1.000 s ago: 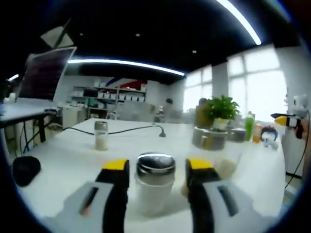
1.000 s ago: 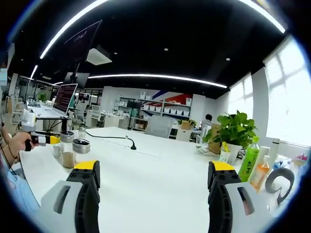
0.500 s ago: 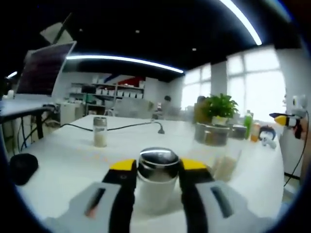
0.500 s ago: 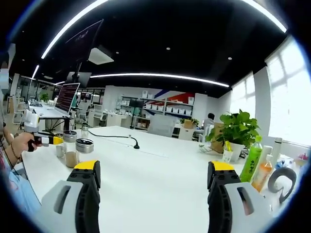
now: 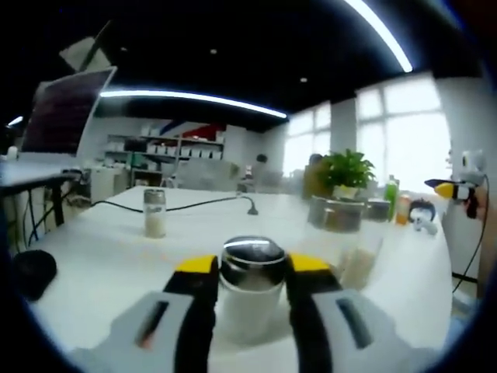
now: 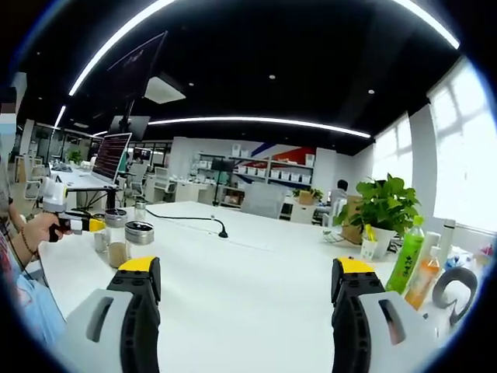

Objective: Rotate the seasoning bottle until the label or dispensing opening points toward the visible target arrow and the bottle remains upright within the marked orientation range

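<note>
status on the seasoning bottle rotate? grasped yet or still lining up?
Done: the left gripper is shut on the seasoning bottle, jaws against both sides below its metal cap, bottle upright on the white table. In hand: that grip. Left: the turn itself; no target arrow or label can be made out, so orientation cannot be judged. The right gripper is open over bare table.

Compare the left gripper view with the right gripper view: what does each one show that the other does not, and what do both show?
Left gripper view: the left gripper is shut on the clear seasoning bottle with a shiny metal cap; a black round object lies at the left.

Right gripper view: the right gripper is open over bare table, and a tall green plastic bottle stands beside an orange one.

Both: the white table, the black cable, the green potted plant and a small glass shaker further back.
</note>
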`<state>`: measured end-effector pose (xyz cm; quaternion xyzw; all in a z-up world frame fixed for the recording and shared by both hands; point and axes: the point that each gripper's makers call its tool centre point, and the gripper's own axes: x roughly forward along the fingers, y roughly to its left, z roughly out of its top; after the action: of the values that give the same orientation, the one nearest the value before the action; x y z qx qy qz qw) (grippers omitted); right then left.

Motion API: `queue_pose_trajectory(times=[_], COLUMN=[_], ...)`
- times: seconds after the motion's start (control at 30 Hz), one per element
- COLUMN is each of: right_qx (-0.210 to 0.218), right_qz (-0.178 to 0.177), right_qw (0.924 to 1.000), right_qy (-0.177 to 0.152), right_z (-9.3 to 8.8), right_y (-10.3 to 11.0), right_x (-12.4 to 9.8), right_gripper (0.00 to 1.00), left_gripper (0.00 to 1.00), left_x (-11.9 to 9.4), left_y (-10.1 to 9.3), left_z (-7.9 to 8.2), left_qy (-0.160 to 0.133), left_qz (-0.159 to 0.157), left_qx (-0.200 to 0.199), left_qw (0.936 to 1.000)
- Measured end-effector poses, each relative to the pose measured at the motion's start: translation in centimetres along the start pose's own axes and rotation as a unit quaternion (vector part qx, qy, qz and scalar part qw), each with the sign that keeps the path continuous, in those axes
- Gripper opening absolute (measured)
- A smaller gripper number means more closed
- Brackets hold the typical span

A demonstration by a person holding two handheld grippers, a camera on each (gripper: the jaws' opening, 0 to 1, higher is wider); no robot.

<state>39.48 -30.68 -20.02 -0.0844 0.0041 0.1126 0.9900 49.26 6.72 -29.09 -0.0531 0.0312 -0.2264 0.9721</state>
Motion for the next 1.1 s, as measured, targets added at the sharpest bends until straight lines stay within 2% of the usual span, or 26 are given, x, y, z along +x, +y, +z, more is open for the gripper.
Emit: queue_pose_trajectory(times=[0.1, 0.2, 0.37, 0.47, 0.57, 0.63, 1.1], right_qx=[0.011, 0.005, 0.017, 0.016, 0.033, 0.034, 0.027], right_qz=[0.01, 0.016, 0.005, 0.005, 0.009, 0.013, 0.017], right_qw=[0.9999, 0.9999, 0.9998, 0.9998, 0.9993, 0.9993, 0.9994], right_qy=[-0.005, -0.003, -0.01, -0.004, -0.013, -0.009, 0.011], right_z=[0.1, 0.0, 0.3, -0.1, 0.0, -0.3, -1.1], right_y=[0.3, 0.6, 0.1, -0.1, -0.3, -0.1, 0.1], right_x=[-0.1, -0.2, -0.2, -0.1, 0.1, 0.2, 0.5], right_gripper=[0.94, 0.94, 0.94, 0.94, 0.93, 0.93, 0.93], left_gripper=[0.36, 0.36, 0.36, 0.36, 0.35, 0.35, 0.36], left_x=[0.0, 0.0, 0.1, 0.1, 0.1, 0.0, 0.1], left_y=[-0.1, 0.0, 0.0, -0.1, -0.1, -0.3, -0.2], left_z=[0.0, 0.0, 0.0, -0.1, -0.1, -0.2, -0.5], left_qy=[0.001, -0.002, -0.002, 0.002, 0.005, 0.014, 0.012], left_qz=[-0.007, -0.016, -0.035, -0.046, -0.057, -0.07, -0.113], left_qx=[0.001, 0.0, -0.004, 0.006, 0.008, 0.026, 0.003], left_qw=[1.0, 0.9999, 0.9994, 0.9989, 0.9983, 0.9971, 0.9935])
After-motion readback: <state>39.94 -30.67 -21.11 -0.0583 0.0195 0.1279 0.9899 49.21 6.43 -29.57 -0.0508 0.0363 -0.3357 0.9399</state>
